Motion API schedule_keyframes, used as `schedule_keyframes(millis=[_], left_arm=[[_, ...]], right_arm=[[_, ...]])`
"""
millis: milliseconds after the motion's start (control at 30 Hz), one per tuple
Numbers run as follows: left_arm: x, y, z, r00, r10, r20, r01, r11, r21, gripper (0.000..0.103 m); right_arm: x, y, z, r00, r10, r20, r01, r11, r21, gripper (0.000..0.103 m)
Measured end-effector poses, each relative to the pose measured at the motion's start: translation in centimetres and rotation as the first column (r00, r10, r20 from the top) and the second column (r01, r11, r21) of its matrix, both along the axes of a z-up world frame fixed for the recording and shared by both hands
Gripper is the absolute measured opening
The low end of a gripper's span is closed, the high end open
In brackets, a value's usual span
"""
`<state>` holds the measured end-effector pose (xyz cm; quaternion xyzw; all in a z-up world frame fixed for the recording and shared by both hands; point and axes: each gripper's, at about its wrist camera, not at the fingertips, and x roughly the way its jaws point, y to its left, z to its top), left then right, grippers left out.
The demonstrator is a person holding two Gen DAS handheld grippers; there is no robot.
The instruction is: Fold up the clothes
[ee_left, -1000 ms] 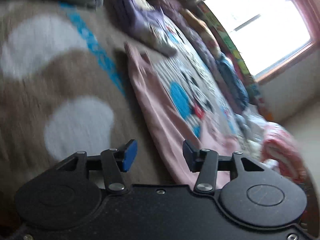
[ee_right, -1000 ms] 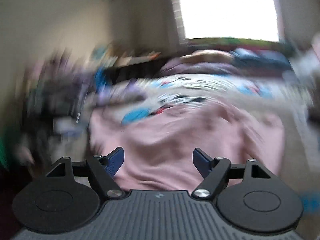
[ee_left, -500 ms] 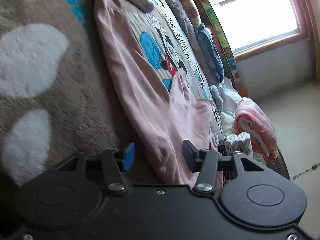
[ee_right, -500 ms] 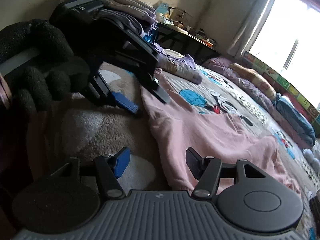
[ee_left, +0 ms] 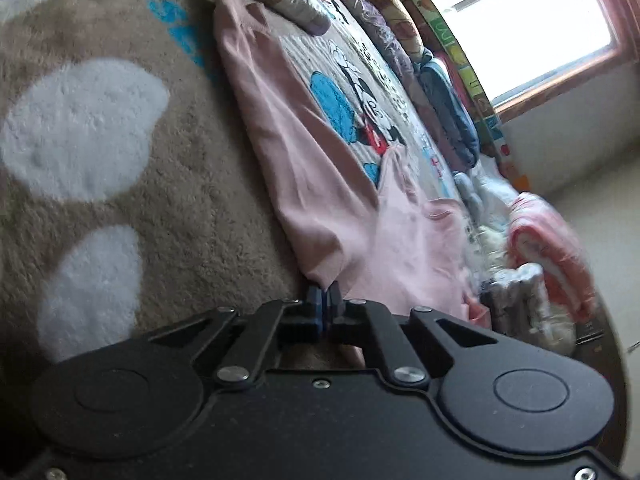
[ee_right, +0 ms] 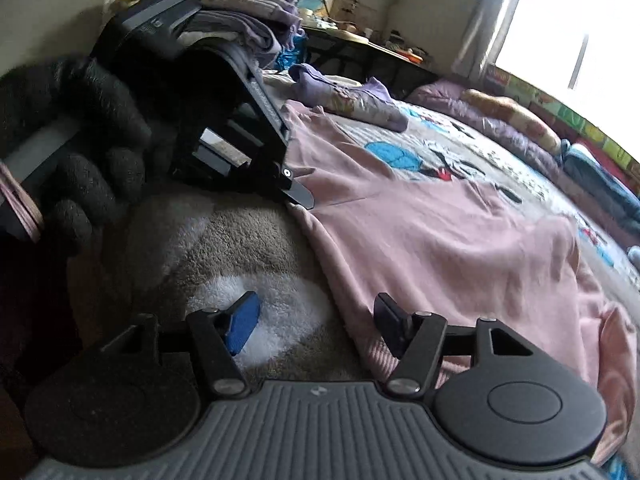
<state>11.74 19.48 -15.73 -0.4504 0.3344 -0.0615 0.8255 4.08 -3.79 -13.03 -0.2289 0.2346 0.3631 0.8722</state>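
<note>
At the far left of the right wrist view, a hand in a black fuzzy glove [ee_right: 84,168] gripped the left gripper [ee_right: 298,199], whose jaws had just been closing and now stood pinched on a corner of the pink garment [ee_right: 440,240]; in the left wrist view the same left gripper [ee_left: 324,304] showed its blue pads pressed together on that corner of the pink garment [ee_left: 320,184]. The garment lay spread flat across the bed, its near edge over a tan plush blanket [ee_left: 192,208] with white patches and blue lettering too cut off to read. Lower centre, the right gripper [ee_right: 316,320] stood with jaws wide apart, the garment's edge between them but unpressed. Beyond lay a cartoon-print bedspread [ee_right: 424,156], a folded lilac garment [ee_right: 352,98], rolled bedding [ee_right: 516,120] along the window side, and stacked folded clothes [ee_right: 248,12] at upper left. No brand mark was legible.
</note>
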Motion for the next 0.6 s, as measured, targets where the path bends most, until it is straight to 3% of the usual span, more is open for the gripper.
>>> schedule_keyframes(millis=[100,133,200,267,400,533,600], left_arm=[[-0.6,1.1,0.4,0.999,0.026,0.023,-0.025,0.999,-0.048,0.008],[-0.9,1.3,0.9,0.998,0.045,0.046,-0.043,0.999,-0.031,0.008],[-1.3,1.8,2.0,0.993,0.074,0.092,-0.074,0.997,0.003,0.008],[-1.3,2.7,1.8,0.99,0.109,0.088,-0.108,0.994,-0.01,0.008],[-0.7,4.7,1.4,0.982,0.169,0.085,-0.167,0.985,-0.038,0.009],[1.0,6.1,0.8,0.976,0.203,0.074,-0.199,0.978,-0.059,0.011],[1.9,6.8,0.1,0.973,0.222,0.058,-0.216,0.972,-0.086,0.023]], right_arm=[[-0.7,0.3,0.3,0.999,0.014,0.033,-0.013,1.0,-0.023,0.065],[-1.0,0.4,0.2,0.998,0.023,0.056,-0.021,0.999,-0.033,0.066],[-0.4,0.0,-0.1,1.0,0.017,0.021,-0.016,1.0,-0.008,0.069],[0.5,-0.5,-0.2,0.999,0.008,-0.034,-0.008,1.0,0.025,0.07],[0.3,0.1,0.6,0.999,0.042,0.007,-0.042,0.999,-0.017,0.071],[0.8,1.5,1.3,0.997,0.066,0.046,-0.067,0.998,0.012,0.073],[1.2,2.5,1.5,0.994,0.08,0.072,-0.082,0.996,0.02,0.074]])
